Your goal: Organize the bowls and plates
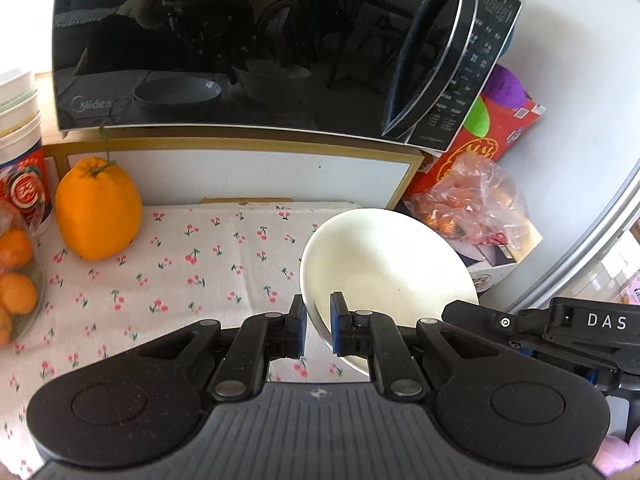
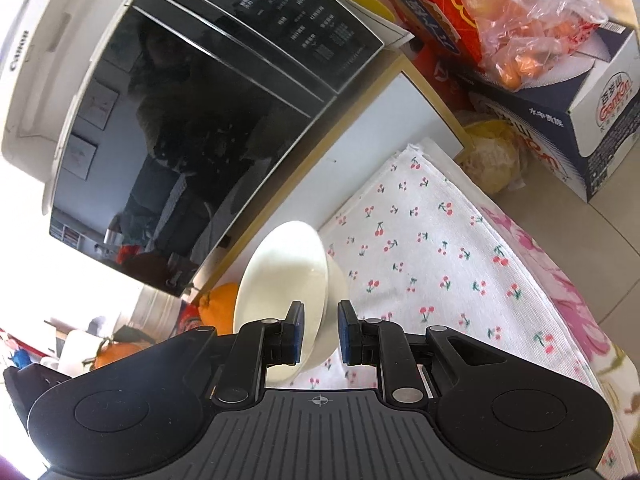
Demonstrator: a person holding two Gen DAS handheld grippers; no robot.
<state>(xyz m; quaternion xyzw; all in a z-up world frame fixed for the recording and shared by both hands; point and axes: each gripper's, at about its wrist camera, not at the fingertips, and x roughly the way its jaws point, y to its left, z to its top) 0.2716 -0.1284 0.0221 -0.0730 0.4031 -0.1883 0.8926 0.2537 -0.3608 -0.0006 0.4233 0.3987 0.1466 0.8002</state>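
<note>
A white bowl (image 1: 384, 264) is over the cherry-print cloth (image 1: 180, 264), tilted, in front of the microwave. My left gripper (image 1: 318, 330) has its blue pads on either side of the bowl's near rim and is shut on it. In the right wrist view the same bowl (image 2: 284, 276) is tilted, and my right gripper (image 2: 320, 332) also straddles its rim, one pad inside and one outside, shut on it. The right gripper's body (image 1: 560, 328) shows at the right of the left wrist view.
A black microwave (image 1: 240, 40) stands behind the cloth on a white board. A large orange (image 1: 98, 212) and a bowl of small oranges (image 1: 16, 280) sit left. Paper cups (image 1: 20, 128) stand far left. Boxes and a bag of fruit (image 1: 476, 204) crowd the right.
</note>
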